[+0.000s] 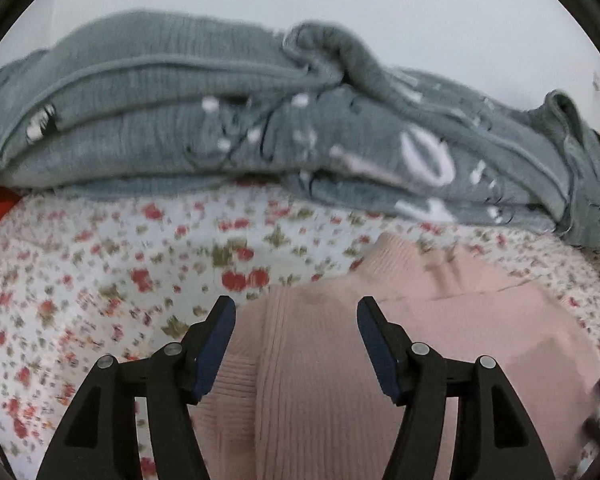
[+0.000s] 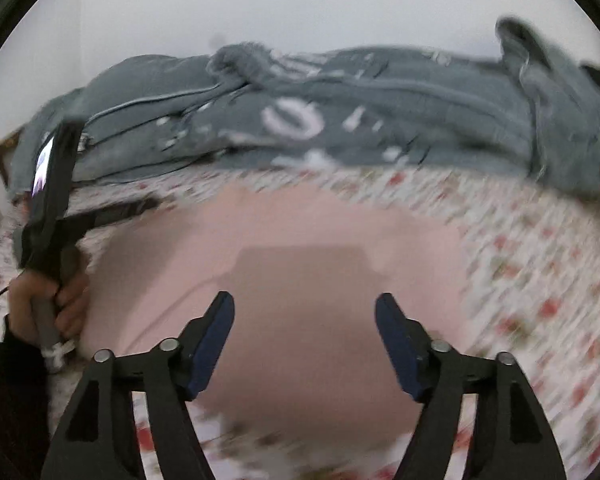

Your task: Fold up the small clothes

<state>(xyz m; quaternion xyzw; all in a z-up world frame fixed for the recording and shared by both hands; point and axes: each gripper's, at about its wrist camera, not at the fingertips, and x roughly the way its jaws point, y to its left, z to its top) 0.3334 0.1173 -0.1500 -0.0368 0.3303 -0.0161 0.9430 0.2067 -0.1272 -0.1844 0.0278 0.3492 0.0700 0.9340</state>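
Note:
A pink ribbed knit garment (image 1: 380,360) lies partly folded on the floral bedsheet (image 1: 100,280). My left gripper (image 1: 296,304) hovers over its left part, open, with nothing pinched between the pads. In the right wrist view the same pink garment (image 2: 300,280) spreads under my right gripper (image 2: 306,300), which is open and holds nothing. The left gripper's body (image 2: 52,200) and the hand (image 2: 40,300) that holds it show at the left edge of that view, beside the garment. The right wrist picture is blurred.
A bulky grey blanket (image 1: 260,120) with white markings lies bunched along the far side of the bed, against a pale wall; in the right wrist view the grey blanket (image 2: 340,112) spans the same far side. Floral sheet (image 2: 540,280) surrounds the garment. A dark sleeve (image 2: 4,380) shows at lower left.

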